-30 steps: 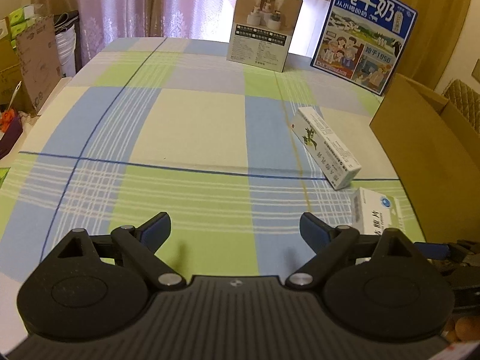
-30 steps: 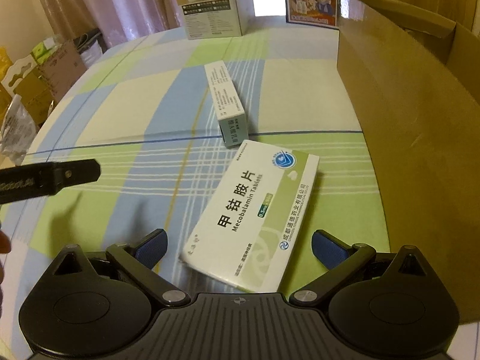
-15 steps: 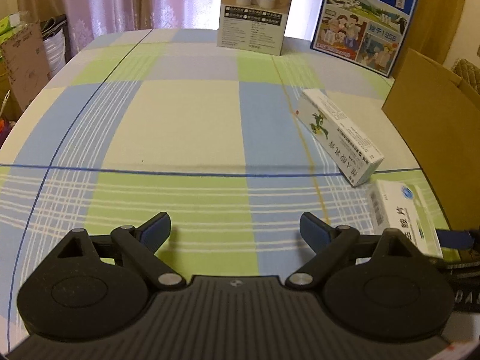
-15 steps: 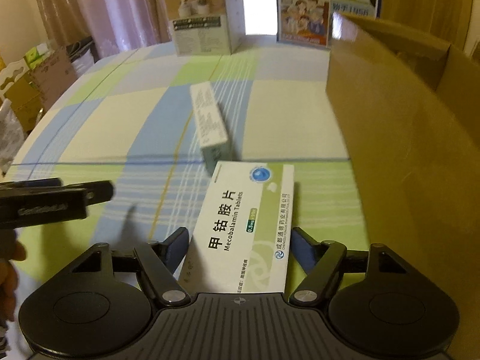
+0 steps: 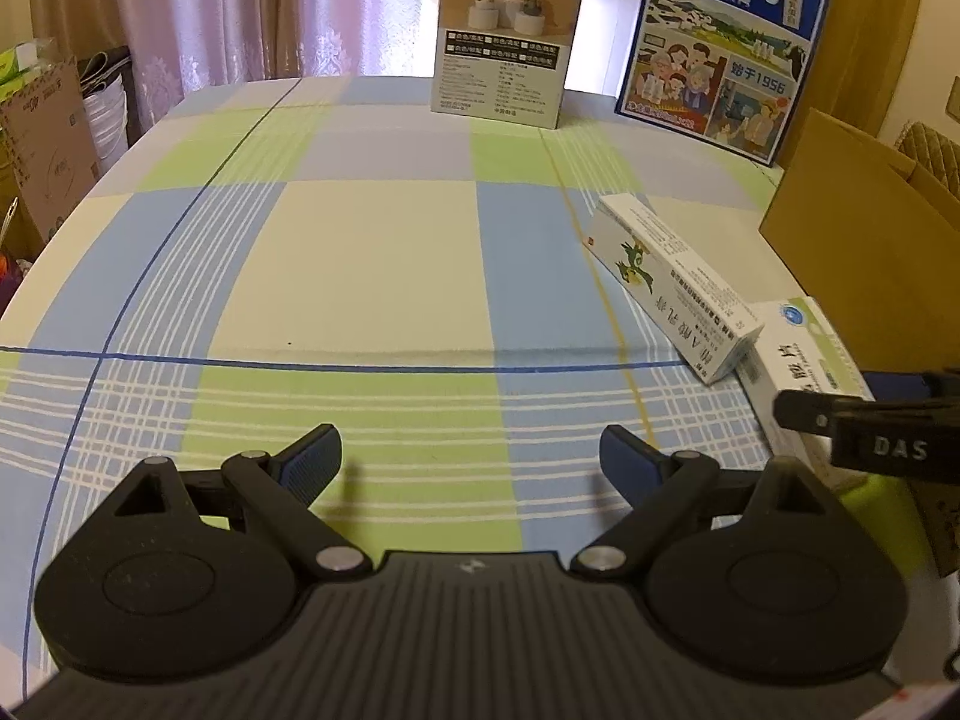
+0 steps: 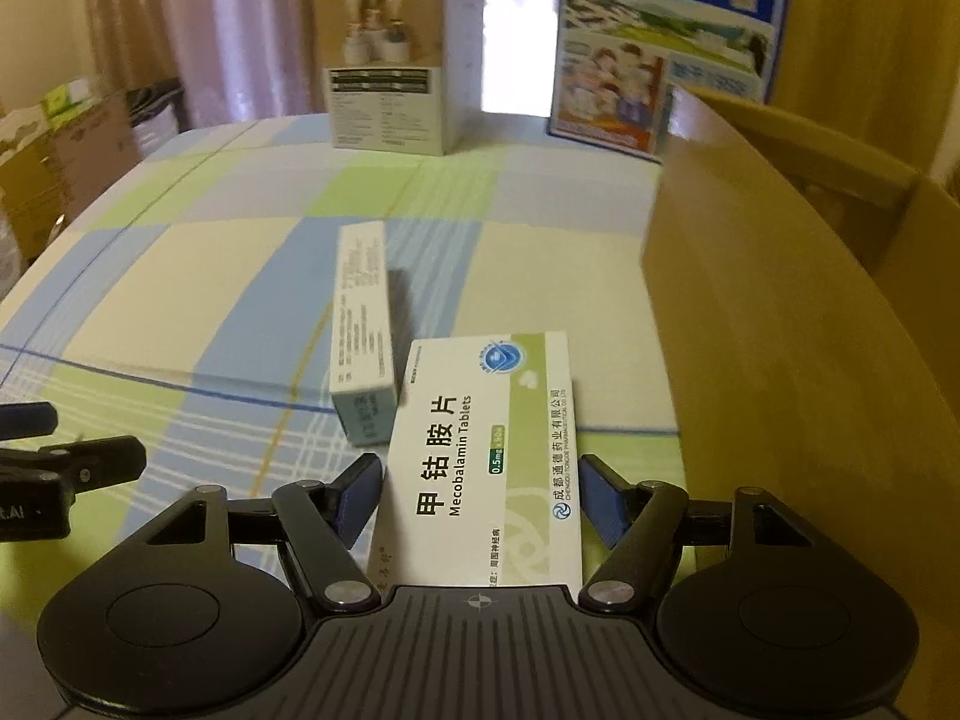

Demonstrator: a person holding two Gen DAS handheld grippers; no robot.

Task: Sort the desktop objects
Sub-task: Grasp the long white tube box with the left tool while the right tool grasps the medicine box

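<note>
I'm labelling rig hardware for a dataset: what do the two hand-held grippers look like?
Both match: a matte black ribbed body, two round black housings, black linkage arms with silver pivot pins, and blue finger pads. That shows on the left hand-held gripper and the right hand-held gripper. Seen from the left camera, the right one's side carries white "DAS" lettering.

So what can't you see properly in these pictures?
- Inside of the cardboard box: both views, hidden by its own wall.
- Mecobalamin tablet box, near end: right wrist view, covered by the right hand-held gripper.
- Milk carton top: right wrist view, cut off and blurred.
- Ointment box small print: too small.
</note>
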